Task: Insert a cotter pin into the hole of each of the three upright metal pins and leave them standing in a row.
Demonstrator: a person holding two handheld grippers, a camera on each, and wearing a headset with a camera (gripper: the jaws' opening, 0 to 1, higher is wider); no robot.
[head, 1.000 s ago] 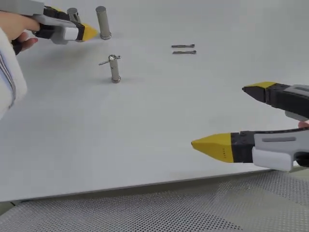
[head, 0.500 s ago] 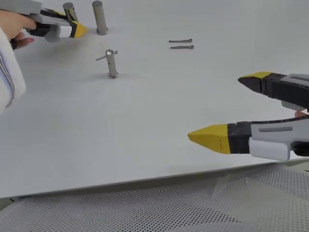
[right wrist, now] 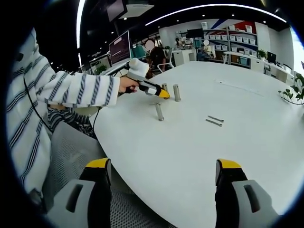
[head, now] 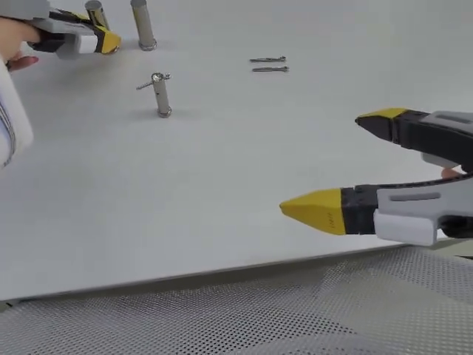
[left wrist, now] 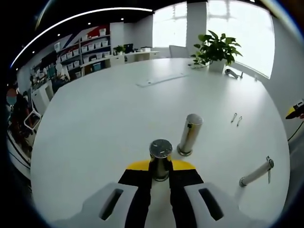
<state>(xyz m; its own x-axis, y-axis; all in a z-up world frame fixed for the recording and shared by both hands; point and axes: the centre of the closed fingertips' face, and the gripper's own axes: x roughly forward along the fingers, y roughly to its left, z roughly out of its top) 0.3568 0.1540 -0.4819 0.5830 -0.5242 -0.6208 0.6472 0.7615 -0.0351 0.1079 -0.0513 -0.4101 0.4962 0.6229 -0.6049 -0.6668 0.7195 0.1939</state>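
Steel-grey upright metal pin [left wrist: 160,154] sits clamped in the left tongs [left wrist: 160,166] beyond the pin already fitted with a cotter pin [head: 160,95], so the wide-open, empty right tongs [head: 319,163] should probably next fetch one of two loose silver cotter pins [head: 267,63] lying right of that fitted pin.

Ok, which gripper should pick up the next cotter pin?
Right. The right gripper is open and empty, with the loose cotter pins lying toward its side; the left gripper is shut on a metal pin.
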